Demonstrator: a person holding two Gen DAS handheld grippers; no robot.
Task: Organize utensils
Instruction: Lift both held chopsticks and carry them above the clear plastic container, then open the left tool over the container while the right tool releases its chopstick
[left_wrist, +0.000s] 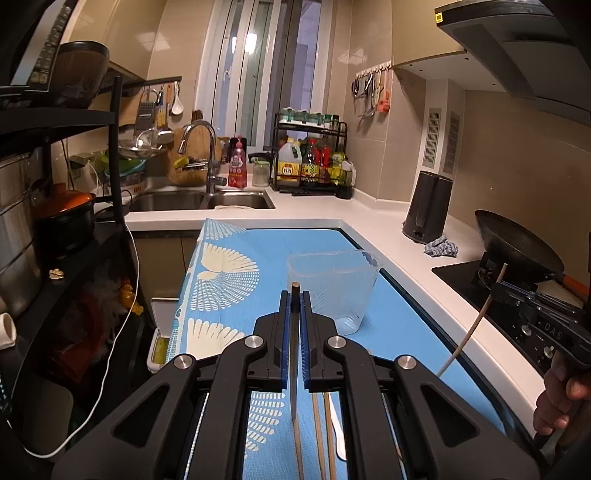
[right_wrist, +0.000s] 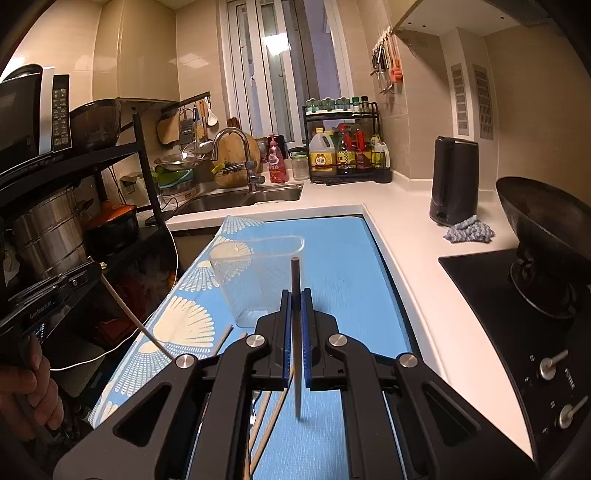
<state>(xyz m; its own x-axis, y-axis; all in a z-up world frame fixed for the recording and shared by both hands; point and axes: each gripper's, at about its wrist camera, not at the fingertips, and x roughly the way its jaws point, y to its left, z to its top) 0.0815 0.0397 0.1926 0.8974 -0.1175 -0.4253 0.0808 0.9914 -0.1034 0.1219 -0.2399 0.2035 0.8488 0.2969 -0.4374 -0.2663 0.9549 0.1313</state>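
My left gripper (left_wrist: 294, 306) is shut on a chopstick (left_wrist: 294, 287) that stands nearly upright, dark end up, above the blue patterned mat (left_wrist: 229, 280). Just beyond it stands a clear plastic container (left_wrist: 332, 291). My right gripper (right_wrist: 295, 306) is shut on a second chopstick (right_wrist: 295, 271), also upright, with the same container (right_wrist: 255, 277) ahead and to its left. Each view catches the other gripper at its edge: the right gripper (left_wrist: 496, 287) with its pale chopstick (left_wrist: 469, 332), the left gripper (right_wrist: 96, 268) with its own (right_wrist: 136, 321). Several loose chopsticks (left_wrist: 318, 424) (right_wrist: 221, 339) lie on the mat below.
A white counter (left_wrist: 388, 236) wraps the mat on the right, carrying a black kettle (left_wrist: 428, 206), a blue cloth (left_wrist: 441, 248) and a wok (left_wrist: 517, 243) on a black hob. A sink (left_wrist: 199, 201) with tap lies behind. A black shelf rack (left_wrist: 118, 155) with pots stands left.
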